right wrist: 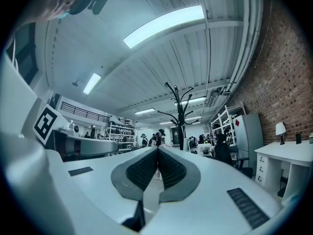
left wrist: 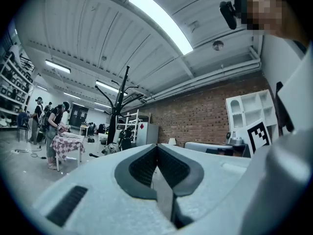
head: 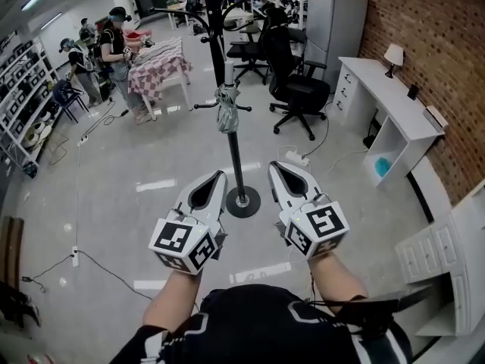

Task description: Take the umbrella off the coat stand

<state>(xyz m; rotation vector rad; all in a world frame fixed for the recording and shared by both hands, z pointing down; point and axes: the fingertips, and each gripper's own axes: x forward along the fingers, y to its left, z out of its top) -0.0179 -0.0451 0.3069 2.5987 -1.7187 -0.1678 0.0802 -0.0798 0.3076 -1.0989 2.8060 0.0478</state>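
1. my left tongs (head: 220,175) and right tongs (head: 274,165) are both pressed together, empty, held low before the stand (head: 236,161).
2. the umbrella (head: 226,111) hangs folded at the stand's lower pegs, beyond both tongs.
3. a white cubby (head: 400,146) by the brick wall holds something blue (head: 383,166).

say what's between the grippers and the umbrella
Head view: just bare floor and the stand pole separate the umbrella from the left gripper and right gripper.
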